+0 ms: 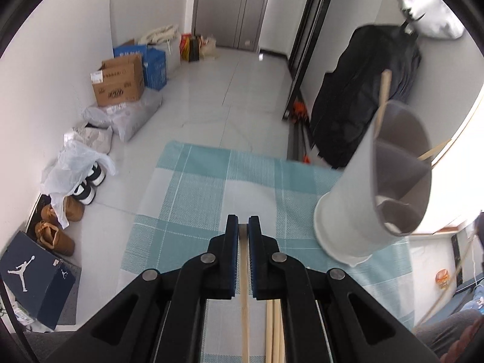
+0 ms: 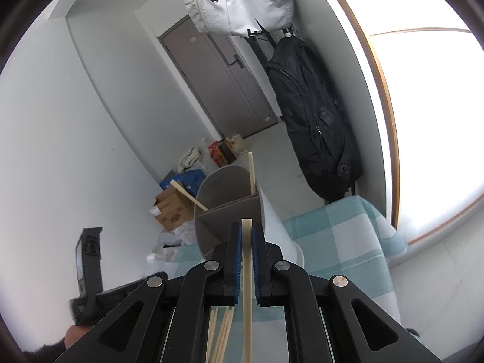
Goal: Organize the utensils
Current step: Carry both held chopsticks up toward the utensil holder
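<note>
Each gripper is pinching 1 chopstick. The left gripper [image 1: 243, 227] has its jaws closed on a pale chopstick [image 1: 244, 296] that runs back toward the camera, with its tip just showing between the blue pads. The right gripper [image 2: 245, 231] is closed on another chopstick [image 2: 247, 272], and that tip pokes up a little past the pads.

The white holder [image 1: 348, 211] stands on the checked cloth [image 1: 196, 181]. It has 3 grey pockets inside, and 2 chopsticks already lean in it (1 in the far pocket, 1 sticking out to the side).

What could go wrong? The holder looks tall and light. If a stick bumps its rim or a wall inside, it could tip over and spill the sticks already in there. A stick held only near its tip could swing in the pads, miss the pocket and fall on the cloth. More loose chopsticks [image 1: 273, 329] lie under the left gripper, so a low move could knock them about.

From the left gripper, the holder is off to the right, well apart from the jaws. From the right gripper, the holder [image 2: 230, 205] sits straight ahead, just past the jaws, with its open top facing the stick.
</note>
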Available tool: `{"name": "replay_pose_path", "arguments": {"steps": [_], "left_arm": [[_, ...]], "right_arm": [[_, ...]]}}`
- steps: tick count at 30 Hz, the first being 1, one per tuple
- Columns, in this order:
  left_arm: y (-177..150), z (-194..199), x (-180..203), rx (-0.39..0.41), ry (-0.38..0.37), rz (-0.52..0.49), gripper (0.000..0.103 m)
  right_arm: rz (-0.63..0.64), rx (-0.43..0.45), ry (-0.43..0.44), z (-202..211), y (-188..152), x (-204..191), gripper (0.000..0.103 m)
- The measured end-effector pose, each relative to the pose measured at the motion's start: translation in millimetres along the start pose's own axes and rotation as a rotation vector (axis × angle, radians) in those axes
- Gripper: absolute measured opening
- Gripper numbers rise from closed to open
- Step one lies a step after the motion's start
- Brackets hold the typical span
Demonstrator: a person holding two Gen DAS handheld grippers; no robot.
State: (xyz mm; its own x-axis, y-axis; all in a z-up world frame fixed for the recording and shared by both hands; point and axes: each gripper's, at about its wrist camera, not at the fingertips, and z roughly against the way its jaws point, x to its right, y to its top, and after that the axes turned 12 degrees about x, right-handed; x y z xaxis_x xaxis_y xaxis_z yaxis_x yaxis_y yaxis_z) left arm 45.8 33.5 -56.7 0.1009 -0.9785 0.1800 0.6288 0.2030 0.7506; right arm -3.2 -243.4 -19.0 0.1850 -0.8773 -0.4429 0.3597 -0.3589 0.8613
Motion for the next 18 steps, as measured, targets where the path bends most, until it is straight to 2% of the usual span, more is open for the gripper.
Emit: {"name": "replay_pose_path", "arguments": {"steps": [4, 7, 12, 18], "left_arm": [[0, 18, 4, 0.073, -0.025, -0.043, 0.003], [0, 27, 4, 0.097, -0.049, -0.074, 0.003], [2, 38, 2, 0.109, -0.097, -0.078, 0.003], [14, 50, 6, 0.114, -0.139, -0.086, 0.002]], "right_arm": [[0.041, 0.015, 0.026, 4, -4, -15, 0.006], [0.085, 0.022, 0.050, 6, -8, -30, 0.006], [0.159, 0.048, 0.082, 10, -10, -53, 0.006], [0.169, 0.075, 0.105, 16, -2, -67, 0.006]]}}
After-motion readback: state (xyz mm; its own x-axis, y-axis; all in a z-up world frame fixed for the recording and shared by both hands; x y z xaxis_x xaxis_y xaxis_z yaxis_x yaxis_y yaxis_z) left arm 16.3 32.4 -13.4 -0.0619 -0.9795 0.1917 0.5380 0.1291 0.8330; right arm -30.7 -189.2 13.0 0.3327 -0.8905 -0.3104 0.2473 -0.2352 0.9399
